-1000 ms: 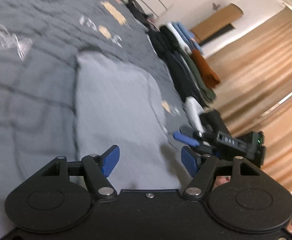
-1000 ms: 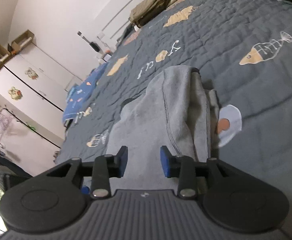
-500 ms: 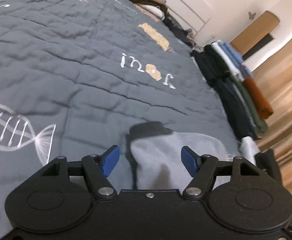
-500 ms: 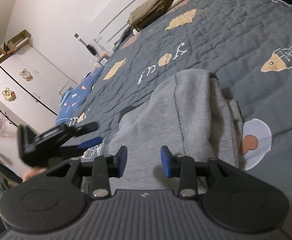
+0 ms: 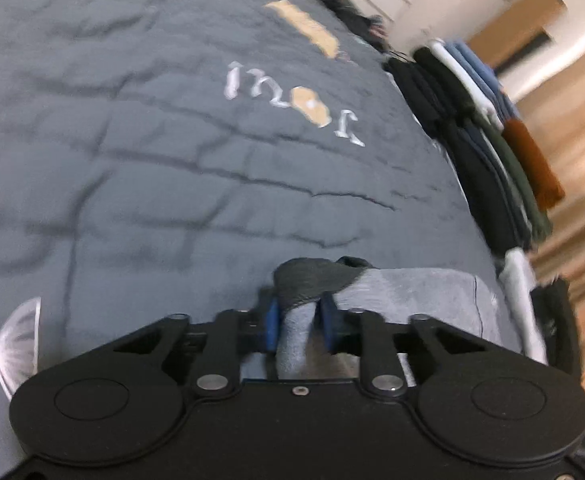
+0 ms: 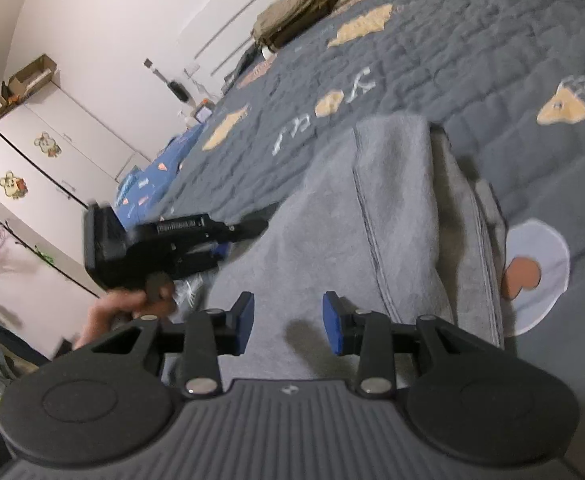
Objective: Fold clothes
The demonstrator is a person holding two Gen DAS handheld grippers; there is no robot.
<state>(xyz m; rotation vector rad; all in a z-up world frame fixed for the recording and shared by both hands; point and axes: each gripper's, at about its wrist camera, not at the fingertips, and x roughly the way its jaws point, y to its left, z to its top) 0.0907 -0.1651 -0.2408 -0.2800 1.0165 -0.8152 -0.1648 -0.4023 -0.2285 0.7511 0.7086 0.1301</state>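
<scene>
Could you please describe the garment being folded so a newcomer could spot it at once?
On the dark grey quilt, find the one garment lying apart from the clothes stack at its edge. It is the light grey sweatshirt with a darker cuff, pinched by the left tool.

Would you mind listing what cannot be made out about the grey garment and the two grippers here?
- Grey garment: its type is unclear; the near end is hidden behind the right gripper in the right wrist view.
- Left gripper: its pads clamp the dark cuff, but motion blur hides the exact grip.
- Folded clothes stack: blurred in the left wrist view, so pieces cannot be counted.
</scene>
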